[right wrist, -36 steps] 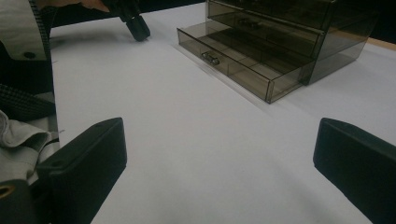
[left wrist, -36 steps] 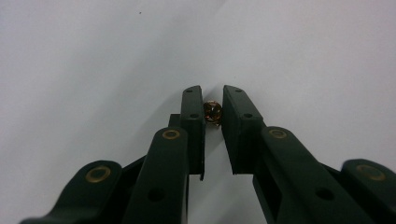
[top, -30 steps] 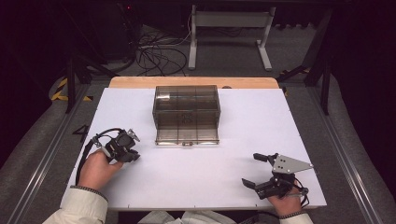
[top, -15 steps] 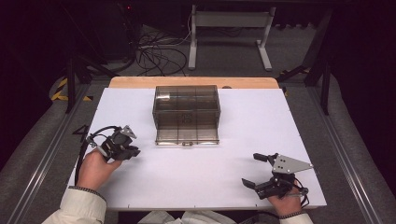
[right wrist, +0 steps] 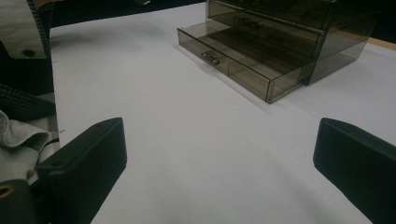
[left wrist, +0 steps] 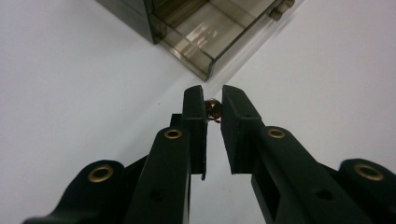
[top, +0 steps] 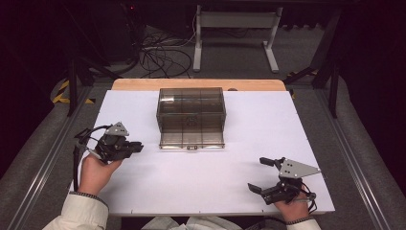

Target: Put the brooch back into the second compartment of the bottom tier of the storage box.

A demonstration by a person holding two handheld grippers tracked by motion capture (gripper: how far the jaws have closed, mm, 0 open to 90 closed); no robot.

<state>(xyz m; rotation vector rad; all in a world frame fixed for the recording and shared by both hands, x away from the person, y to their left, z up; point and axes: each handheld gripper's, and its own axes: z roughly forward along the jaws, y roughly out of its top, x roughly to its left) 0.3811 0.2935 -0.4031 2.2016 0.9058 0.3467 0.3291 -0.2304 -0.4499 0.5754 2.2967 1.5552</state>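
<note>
High view: white tabletop (top: pixel 191 182), dark room.

We read no text, label, brand or number anywhere. The drawer box (top: pixel 191 117) carries no legible marking. Neither does the white table sheet (top: pixel 268 124).
</note>
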